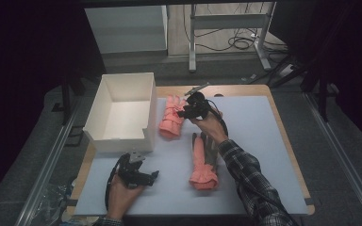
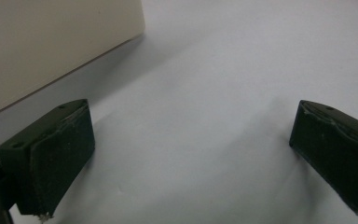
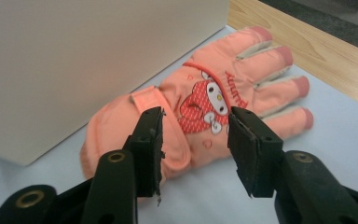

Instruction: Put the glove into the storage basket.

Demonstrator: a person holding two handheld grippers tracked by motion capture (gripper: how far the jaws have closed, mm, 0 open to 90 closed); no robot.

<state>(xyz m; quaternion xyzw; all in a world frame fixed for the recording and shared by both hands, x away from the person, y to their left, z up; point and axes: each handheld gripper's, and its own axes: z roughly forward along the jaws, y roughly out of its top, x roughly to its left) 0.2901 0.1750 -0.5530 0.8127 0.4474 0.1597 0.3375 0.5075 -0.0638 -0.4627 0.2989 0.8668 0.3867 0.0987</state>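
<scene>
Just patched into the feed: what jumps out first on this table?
Two salmon-pink gloves on the pale mat: one glove with a cartoon print lies beside the open white box, the other glove nearer the person. The right gripper hangs over the printed one, jaws open around it; the left gripper rests open near the box.

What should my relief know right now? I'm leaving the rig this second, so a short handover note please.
Right gripper: open, jaws astride the pink glove by the box, not yet pinching it.
Left gripper: open, holds nothing, low over the mat near the box's front corner.
Second pink glove: flat mid-mat.
White box: nothing visible inside.
Done: nothing boxed.
Left, probably: both gloves into the box.
</scene>
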